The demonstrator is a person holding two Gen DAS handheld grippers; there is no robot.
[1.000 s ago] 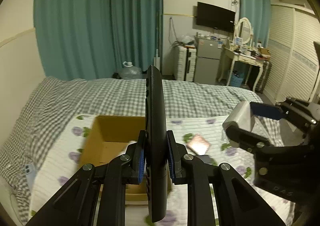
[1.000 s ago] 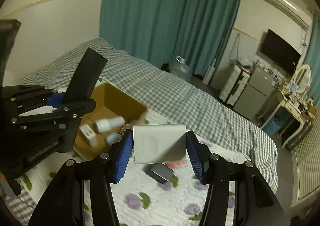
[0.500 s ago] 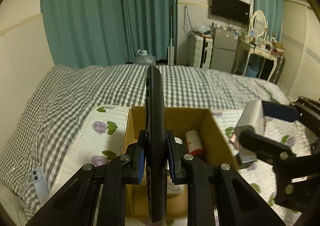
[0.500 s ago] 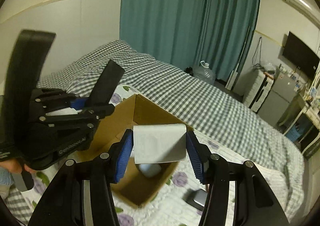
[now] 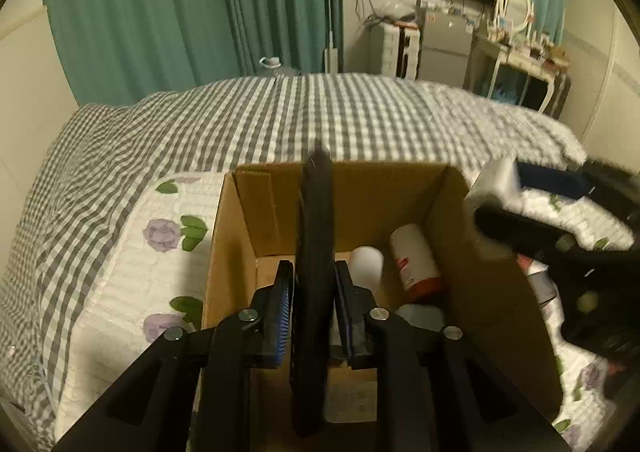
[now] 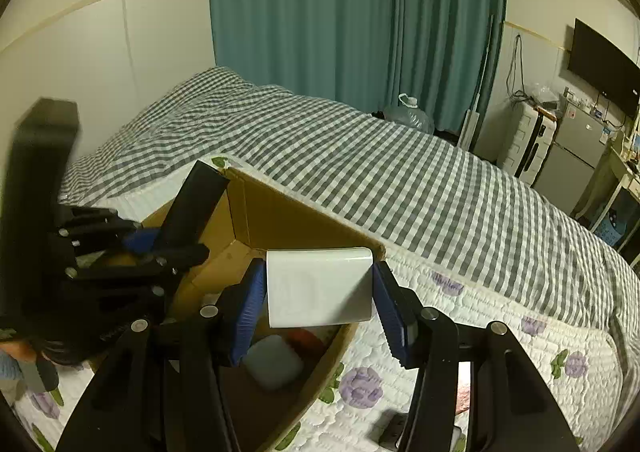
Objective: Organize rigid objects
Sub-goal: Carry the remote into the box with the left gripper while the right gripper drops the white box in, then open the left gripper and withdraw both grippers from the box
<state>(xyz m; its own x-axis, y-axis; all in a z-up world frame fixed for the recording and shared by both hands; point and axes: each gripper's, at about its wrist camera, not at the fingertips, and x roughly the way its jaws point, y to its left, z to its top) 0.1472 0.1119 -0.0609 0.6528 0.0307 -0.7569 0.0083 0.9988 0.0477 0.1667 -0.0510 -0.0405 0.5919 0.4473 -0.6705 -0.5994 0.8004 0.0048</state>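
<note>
At centre frame, one open cardboard box (image 5: 496,292) on the bed (image 5: 360,112); my left claw (image 5: 313,292) clamps the black remote (image 5: 316,236) over it; my right claw (image 6: 320,296) clamps a white box (image 6: 320,286), lower centre, above its rim.

Checked bedspread (image 5: 248,120), teal curtains (image 5: 192,8)

boxes: 1 (image 5: 240,220) | remotes: 1 (image 5: 316,252) | white blocks: 1 (image 6: 320,286) | bottles: 2 (image 5: 414,256)
</note>
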